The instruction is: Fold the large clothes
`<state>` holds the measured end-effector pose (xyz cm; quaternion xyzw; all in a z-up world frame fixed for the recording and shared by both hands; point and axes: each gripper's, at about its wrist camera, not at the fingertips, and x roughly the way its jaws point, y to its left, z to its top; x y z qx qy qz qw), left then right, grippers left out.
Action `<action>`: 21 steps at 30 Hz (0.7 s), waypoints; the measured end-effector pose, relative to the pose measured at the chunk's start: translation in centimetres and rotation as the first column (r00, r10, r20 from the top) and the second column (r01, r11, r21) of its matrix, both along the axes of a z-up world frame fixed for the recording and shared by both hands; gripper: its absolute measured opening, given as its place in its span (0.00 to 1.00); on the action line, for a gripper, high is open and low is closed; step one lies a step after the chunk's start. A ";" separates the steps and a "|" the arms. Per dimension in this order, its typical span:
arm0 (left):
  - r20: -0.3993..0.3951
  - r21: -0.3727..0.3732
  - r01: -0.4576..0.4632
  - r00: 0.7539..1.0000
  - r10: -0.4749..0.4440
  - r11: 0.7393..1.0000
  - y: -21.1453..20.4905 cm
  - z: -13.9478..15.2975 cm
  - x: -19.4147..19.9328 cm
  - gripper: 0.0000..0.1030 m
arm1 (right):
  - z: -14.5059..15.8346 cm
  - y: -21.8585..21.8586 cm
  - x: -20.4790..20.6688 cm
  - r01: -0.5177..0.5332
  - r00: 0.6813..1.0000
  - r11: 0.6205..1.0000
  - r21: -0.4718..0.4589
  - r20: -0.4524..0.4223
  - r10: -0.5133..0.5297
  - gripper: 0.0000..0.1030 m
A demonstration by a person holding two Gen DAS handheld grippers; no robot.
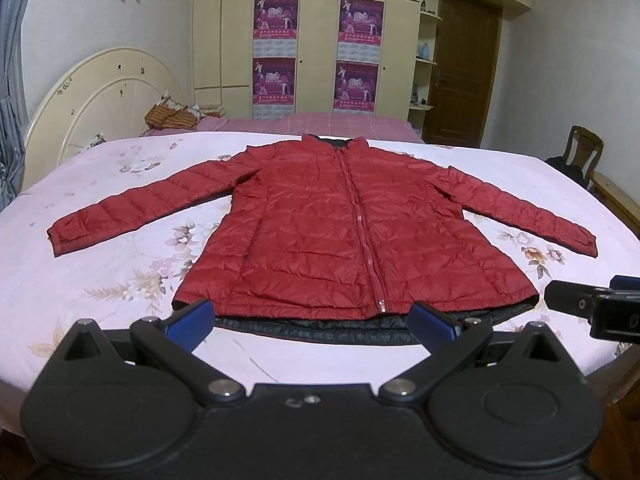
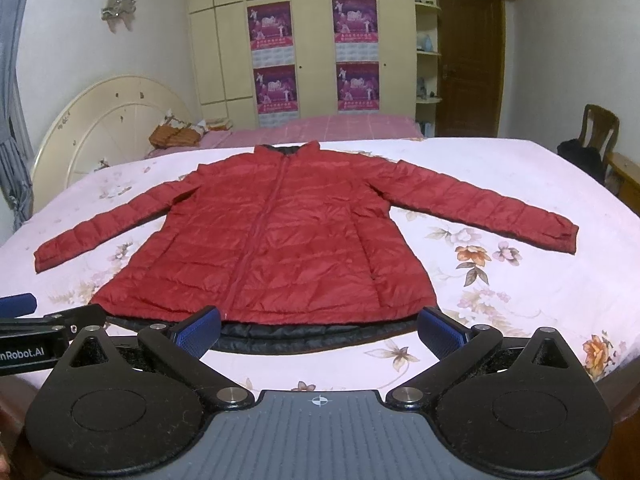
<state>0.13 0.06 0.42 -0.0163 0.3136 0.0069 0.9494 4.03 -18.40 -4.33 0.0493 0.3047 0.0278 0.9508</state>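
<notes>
A red quilted down jacket (image 1: 332,232) lies flat and zipped on the bed, front up, collar at the far side, both sleeves spread outward; its black lining shows along the near hem. It also shows in the right wrist view (image 2: 280,240). My left gripper (image 1: 312,324) is open and empty, hovering just short of the hem's middle. My right gripper (image 2: 320,330) is open and empty, also just short of the hem. The right gripper shows at the right edge of the left wrist view (image 1: 592,304), the left gripper at the left edge of the right wrist view (image 2: 40,328).
The bed has a pink floral sheet (image 1: 120,280) and a cream round headboard (image 1: 104,96) at the left. A striped bag (image 1: 172,116) lies at the far left. A wardrobe with posters (image 1: 316,52) stands behind; a wooden chair (image 1: 580,148) stands at the right.
</notes>
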 end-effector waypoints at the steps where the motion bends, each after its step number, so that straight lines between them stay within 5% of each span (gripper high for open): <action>1: 0.002 0.002 0.001 1.000 -0.001 1.000 0.0 -0.1 0.0 1.00 | 0.0 0.0 0.0 0.000 1.000 1.000 0.001 0.000 0.000 1.00; 21: 0.006 -0.002 -0.003 1.000 0.003 1.000 0.6 -0.1 0.3 1.00 | 0.1 0.3 0.2 -0.004 1.000 1.000 0.000 0.002 0.004 1.00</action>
